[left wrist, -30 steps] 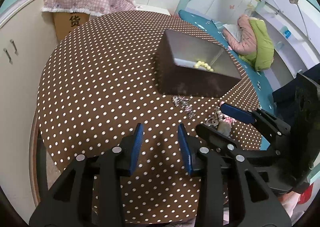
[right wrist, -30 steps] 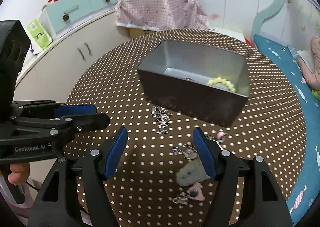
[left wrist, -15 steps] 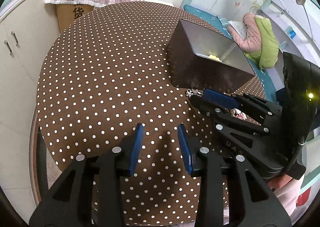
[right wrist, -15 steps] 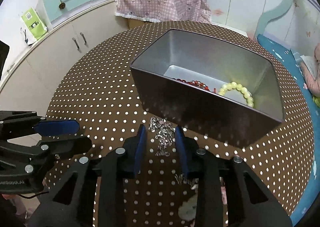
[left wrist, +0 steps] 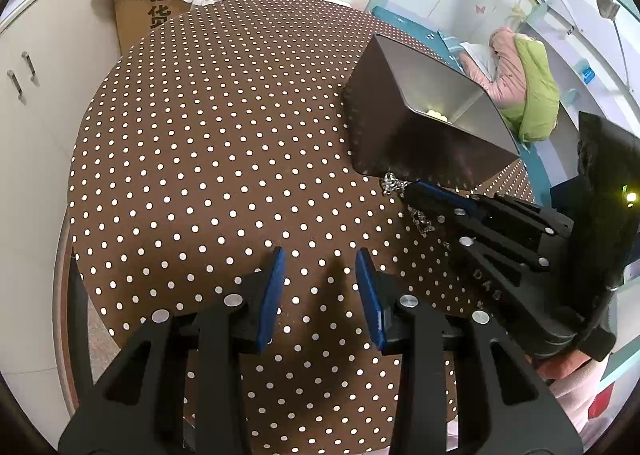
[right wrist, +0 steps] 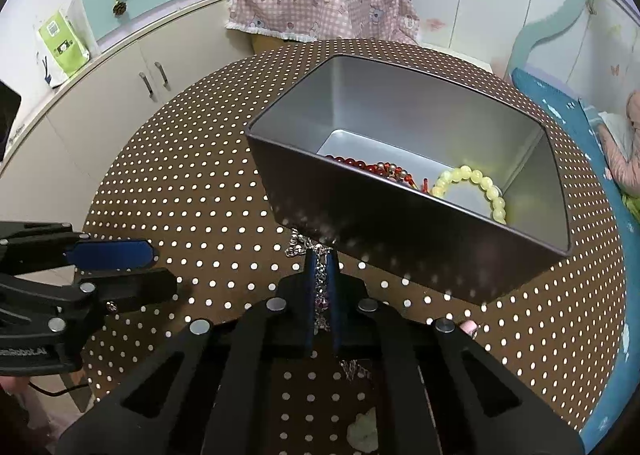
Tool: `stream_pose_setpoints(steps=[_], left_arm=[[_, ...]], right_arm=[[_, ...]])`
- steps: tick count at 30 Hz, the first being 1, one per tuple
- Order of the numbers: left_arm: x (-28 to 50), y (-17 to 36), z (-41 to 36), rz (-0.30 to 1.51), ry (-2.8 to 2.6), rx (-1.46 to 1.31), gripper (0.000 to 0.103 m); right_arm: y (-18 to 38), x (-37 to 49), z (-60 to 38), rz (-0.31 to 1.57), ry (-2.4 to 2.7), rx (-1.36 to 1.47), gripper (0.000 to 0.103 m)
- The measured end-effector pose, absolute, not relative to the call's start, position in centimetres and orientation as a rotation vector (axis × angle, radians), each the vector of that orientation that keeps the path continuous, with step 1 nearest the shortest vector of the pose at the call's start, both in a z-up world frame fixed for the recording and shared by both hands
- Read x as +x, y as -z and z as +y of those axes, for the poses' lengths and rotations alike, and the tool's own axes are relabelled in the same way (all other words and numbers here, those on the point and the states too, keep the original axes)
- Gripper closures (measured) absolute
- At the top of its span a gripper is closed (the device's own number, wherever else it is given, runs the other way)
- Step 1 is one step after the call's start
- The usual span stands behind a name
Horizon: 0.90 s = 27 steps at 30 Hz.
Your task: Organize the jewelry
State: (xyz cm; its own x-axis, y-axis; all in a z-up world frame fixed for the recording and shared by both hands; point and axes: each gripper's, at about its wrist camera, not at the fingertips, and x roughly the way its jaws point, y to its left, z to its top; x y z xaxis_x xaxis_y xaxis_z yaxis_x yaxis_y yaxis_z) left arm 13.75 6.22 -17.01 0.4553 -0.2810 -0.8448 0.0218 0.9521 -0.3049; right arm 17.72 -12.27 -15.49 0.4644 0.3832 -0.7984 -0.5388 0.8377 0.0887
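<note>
A dark metal box [right wrist: 400, 239] stands on the polka-dot table [right wrist: 180, 183]. Inside it lie a yellow bead bracelet [right wrist: 476, 183] and a red bead string [right wrist: 372, 167]. My right gripper [right wrist: 320, 255] is shut on a silver chain [right wrist: 298, 245] just in front of the box's near wall, and the chain shows between its blue pads. From the left wrist view, the right gripper [left wrist: 416, 191] sits low at the box [left wrist: 404, 143], with the chain [left wrist: 394, 183] at its tip. My left gripper [left wrist: 319, 259] hangs open over bare cloth, holding nothing.
More jewelry lies near the front edge: a small chain [right wrist: 354, 367], a pale green piece [right wrist: 364, 431] and a pink item [right wrist: 468, 327]. White cabinets [right wrist: 120, 95] curve behind the table. A pink checked cloth [right wrist: 320, 3] covers a box, and a blue bed [right wrist: 560, 103] is at the right.
The right gripper moved forward to the box's near wall and closed from wide open onto the silver chain. The left gripper kept the same opening and drifted slightly.
</note>
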Motion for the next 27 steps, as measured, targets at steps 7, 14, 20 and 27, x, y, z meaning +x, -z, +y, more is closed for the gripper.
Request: stream_pose_setpoints(steps=[7,14,20,27], left_arm=[[13.4,16.6,5.7,1.08,0.189,-0.268,0.066],[13.5,15.8,4.6,1.071,0.207,-0.251,0.066],[13.8,15.4,3.1,1.067,0.227,-0.232,0.066],[14.5,15.1,1.0,1.067,0.256,-0.201,0.066]], right_arm=[[13.3,17.1,-13.6,0.889,-0.578,-0.129,0.1],[10.8,16.1,-15.0,0.822,-0.59,-0.078,0.1],[8.9,15.4,-16.2,0.766,-0.598,-0.045,0.1],[7.0,14.7,-18.0,0.706,-0.59,-0.005,0.1]])
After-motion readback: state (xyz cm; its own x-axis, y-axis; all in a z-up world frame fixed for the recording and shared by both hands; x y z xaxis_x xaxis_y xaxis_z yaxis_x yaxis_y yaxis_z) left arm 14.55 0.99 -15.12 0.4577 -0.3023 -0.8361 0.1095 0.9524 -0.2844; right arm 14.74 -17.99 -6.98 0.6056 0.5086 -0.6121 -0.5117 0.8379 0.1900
